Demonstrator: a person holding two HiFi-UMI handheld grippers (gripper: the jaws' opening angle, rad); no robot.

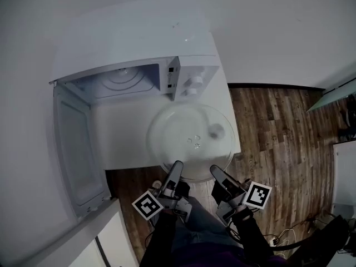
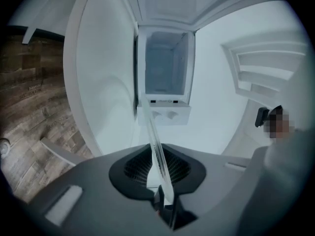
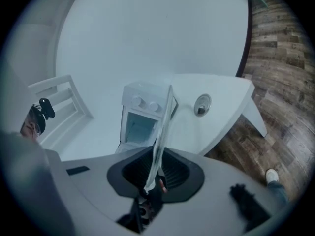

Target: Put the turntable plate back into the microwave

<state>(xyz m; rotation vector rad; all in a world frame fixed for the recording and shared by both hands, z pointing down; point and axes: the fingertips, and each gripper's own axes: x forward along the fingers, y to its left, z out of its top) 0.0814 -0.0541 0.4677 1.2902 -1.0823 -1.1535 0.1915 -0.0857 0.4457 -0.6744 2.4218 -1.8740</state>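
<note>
The clear glass turntable plate (image 1: 189,141) hangs over the white table's front right part, lifted by its near rim. My left gripper (image 1: 175,170) is shut on that rim at the left, and my right gripper (image 1: 217,174) is shut on it at the right. In the left gripper view the plate (image 2: 156,146) runs edge-on between the dark pads of the gripper (image 2: 158,175). The right gripper view shows the same edge-on plate (image 3: 161,136) clamped in the gripper (image 3: 153,176). The white microwave (image 1: 139,74) stands behind, its cavity (image 1: 125,81) open and its door (image 1: 75,149) swung out to the left.
A small round grey object (image 1: 216,130) lies on the white table (image 1: 122,143) under the plate, also seen as the grey object (image 3: 202,104) in the right gripper view. Wood floor (image 1: 278,127) lies to the right. A white cabinet (image 1: 83,241) stands at the lower left.
</note>
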